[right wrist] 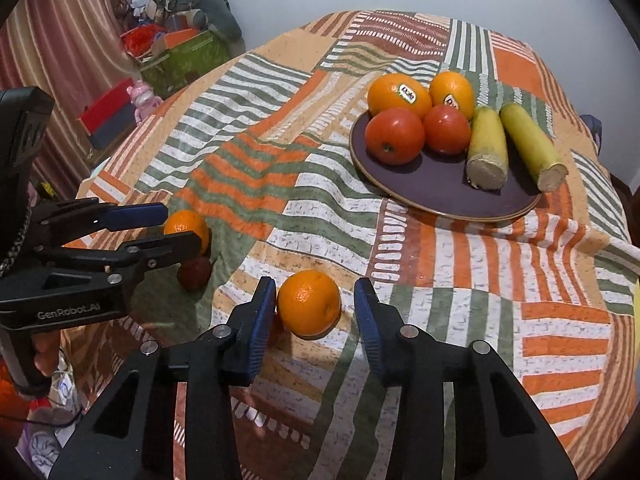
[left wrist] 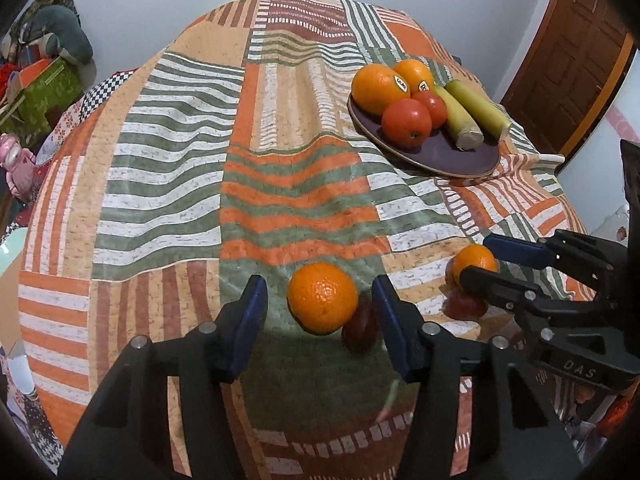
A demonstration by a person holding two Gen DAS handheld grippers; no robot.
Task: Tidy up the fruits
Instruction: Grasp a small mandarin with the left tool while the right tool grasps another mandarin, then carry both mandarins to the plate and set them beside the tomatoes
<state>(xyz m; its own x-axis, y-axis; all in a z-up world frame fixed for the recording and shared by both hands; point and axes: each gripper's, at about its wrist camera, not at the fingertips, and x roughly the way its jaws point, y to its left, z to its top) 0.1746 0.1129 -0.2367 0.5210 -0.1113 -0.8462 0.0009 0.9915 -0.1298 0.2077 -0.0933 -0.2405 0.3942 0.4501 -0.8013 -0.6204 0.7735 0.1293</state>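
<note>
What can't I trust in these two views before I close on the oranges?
- Dark red fruit, left wrist view: half hidden behind orange; kind unclear.
- Second red fruit: mostly covered by the right gripper.
- Orange stickers, right wrist view: print too small.
- Pad contact: unclear for both.

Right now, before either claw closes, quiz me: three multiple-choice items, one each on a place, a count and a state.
1. The tomatoes lie: A on the cloth; B on the plate; C in a box.
2. On that plate, the oranges number: A one; B two; C four.
3. The left claw is: A shut on a tomato; B shut and empty; C open around an orange.
Key: B, both rest on the dark plate; B, two stickered ones show; C, gaps show on both sides of the fruit.
</note>
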